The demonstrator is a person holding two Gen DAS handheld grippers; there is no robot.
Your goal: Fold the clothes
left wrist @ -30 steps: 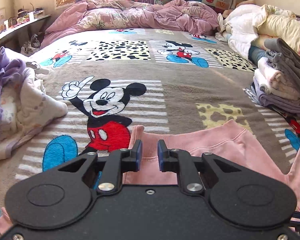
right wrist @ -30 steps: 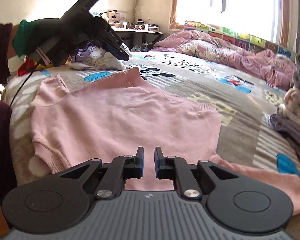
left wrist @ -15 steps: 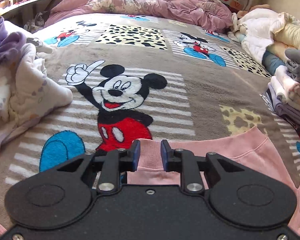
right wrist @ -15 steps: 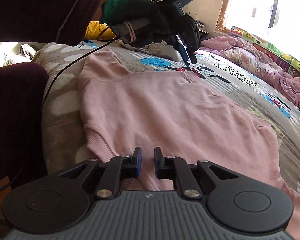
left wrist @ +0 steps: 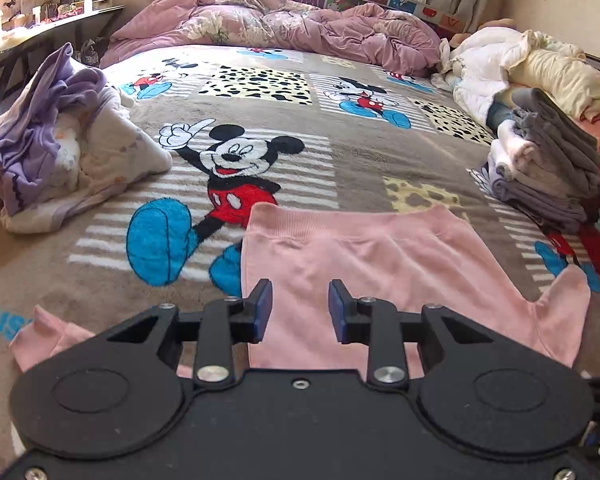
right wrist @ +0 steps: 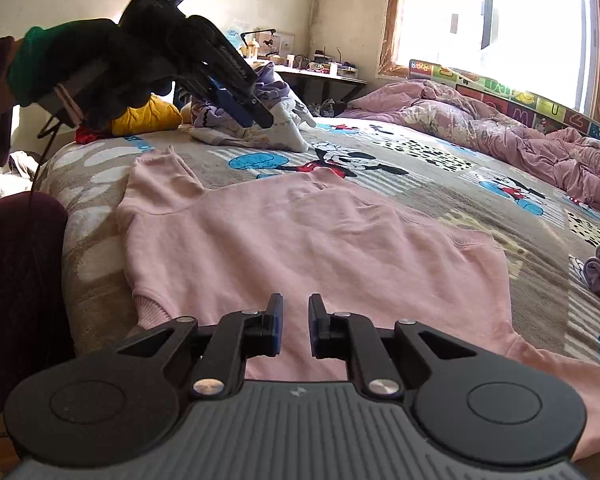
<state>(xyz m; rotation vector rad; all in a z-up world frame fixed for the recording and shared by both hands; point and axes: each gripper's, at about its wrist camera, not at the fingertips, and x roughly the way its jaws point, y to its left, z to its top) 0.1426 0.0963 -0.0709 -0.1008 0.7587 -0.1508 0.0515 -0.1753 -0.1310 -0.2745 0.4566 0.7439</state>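
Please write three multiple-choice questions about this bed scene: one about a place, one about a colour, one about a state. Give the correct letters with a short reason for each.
1. Where does the stack of folded clothes lie, seen from the left wrist camera?
A. at the right edge of the bed
B. on the shelf by the wall
C. on top of the sweatshirt

2. What colour is the sweatshirt spread on the bed?
A. grey
B. pink
C. yellow

3. What is the state of the left gripper?
A. shut on the sweatshirt
B. open, holding nothing
C. shut on a purple garment

Answers:
1. A: the stack of folded clothes sits at the right edge of the blanket.
2. B: the sweatshirt is pink in both views.
3. B: the left gripper shows a wide gap between its fingers, with nothing between them.
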